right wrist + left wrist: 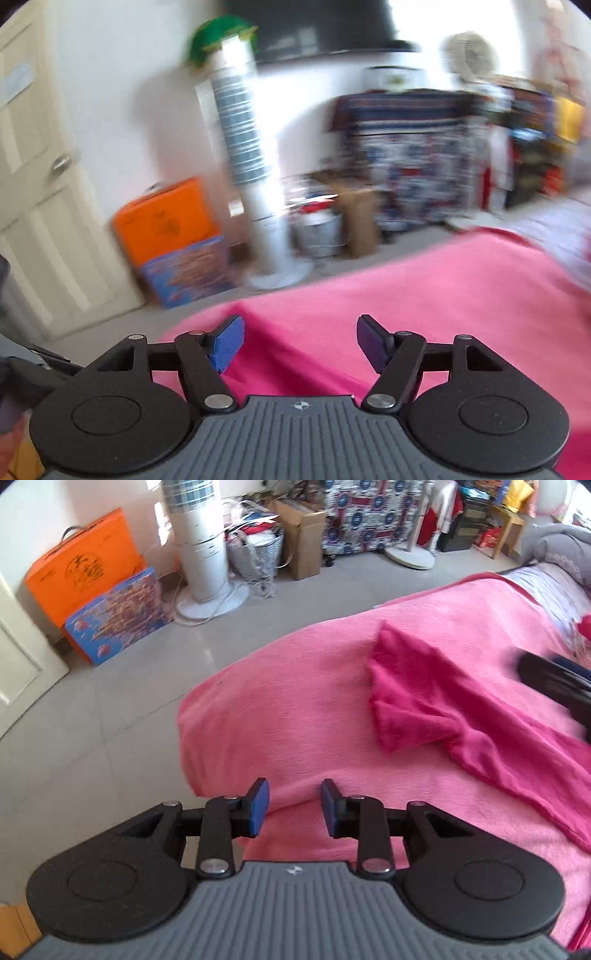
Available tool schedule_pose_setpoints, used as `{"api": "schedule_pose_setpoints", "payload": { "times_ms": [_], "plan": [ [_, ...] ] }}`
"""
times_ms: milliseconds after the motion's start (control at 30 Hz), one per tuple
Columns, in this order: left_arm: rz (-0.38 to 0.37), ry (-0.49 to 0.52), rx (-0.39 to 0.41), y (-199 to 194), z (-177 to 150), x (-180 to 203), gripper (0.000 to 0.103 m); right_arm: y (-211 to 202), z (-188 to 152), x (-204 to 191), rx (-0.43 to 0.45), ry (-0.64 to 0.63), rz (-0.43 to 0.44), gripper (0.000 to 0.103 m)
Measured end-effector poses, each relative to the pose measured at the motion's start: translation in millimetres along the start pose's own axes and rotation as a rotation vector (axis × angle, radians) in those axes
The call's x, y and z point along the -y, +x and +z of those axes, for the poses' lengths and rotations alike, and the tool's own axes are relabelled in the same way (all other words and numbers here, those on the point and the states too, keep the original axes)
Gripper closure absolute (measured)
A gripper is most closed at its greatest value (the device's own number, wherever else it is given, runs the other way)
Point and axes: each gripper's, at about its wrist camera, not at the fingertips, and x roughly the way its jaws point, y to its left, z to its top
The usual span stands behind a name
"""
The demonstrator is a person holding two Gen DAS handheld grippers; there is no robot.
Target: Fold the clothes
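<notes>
A light pink blanket point(295, 709) is seen under the left gripper point(294, 806), whose pads are blue and whose arms are black. Ahead and to its right, a darker pink garment point(443, 709) is laid on the blanket. The right gripper point(300, 341) is also black with blue pads. Far ahead and to the left, an orange box point(85, 568) and a blue picture box point(118, 616) are seen. A white tower fan point(201, 542) is striped grey.

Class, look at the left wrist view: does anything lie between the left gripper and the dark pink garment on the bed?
Nothing visible does. Only bare pink blanket lies between the left gripper, jaws open and empty, and the dark pink garment up to its right.
</notes>
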Motion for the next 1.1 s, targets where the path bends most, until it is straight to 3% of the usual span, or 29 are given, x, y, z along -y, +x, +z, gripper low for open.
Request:
{"api": "schedule_pose_setpoints", "payload": {
  "times_ms": [100,200,267,300,333,400,467,500,600,667,767,900,967,1033,1100],
  "plan": [
    [-0.030,0.047,0.016,1,7,17,0.059,-57,-22,48,-0.030,0.092,-0.217,0.036],
    [-0.053,0.103,0.035,3,17,38,0.058,-99,-59,97,-0.177,0.150,-0.432,0.037],
    [-0.077,0.126,0.034,5,21,53,0.058,-111,-92,120,-0.333,0.214,-0.531,0.042],
    [-0.080,0.140,0.027,8,21,62,0.058,-112,-107,125,-0.417,0.272,-0.496,0.049],
    [-0.084,0.154,0.020,10,22,71,0.058,-114,-118,120,-0.468,0.287,-0.407,0.049],
    [-0.092,0.183,0.005,15,22,89,0.058,-119,-123,83,-0.492,0.122,-0.227,0.048],
    [-0.107,0.221,-0.005,17,24,105,0.057,-130,-123,56,-0.506,0.095,0.020,0.049],
    [-0.116,0.246,-0.008,17,23,113,0.057,-139,-123,47,-0.495,0.113,0.072,0.048],
    [-0.153,0.325,-0.019,14,19,138,0.054,-160,-129,32,-0.493,0.163,0.025,0.046],
    [-0.191,0.391,-0.023,10,13,154,0.048,-177,-143,22,-0.533,0.123,-0.005,0.046],
    [-0.261,0.484,-0.025,7,3,179,0.047,-192,-165,-1,-0.598,0.001,-0.036,0.050],
    [-0.374,0.585,-0.030,5,-4,215,0.047,-192,-185,-19,-0.580,-0.092,-0.077,0.054],
    [-0.407,0.641,-0.037,6,-8,234,0.047,-181,-192,-31,-0.575,-0.164,-0.022,0.054],
    [-0.420,0.689,-0.035,6,-12,246,0.047,-185,-199,-44,-0.555,-0.246,-0.001,0.062],
    [-0.429,0.725,-0.029,2,-18,254,0.047,-190,-205,-54,-0.537,-0.318,-0.034,0.071]
  ]
}}
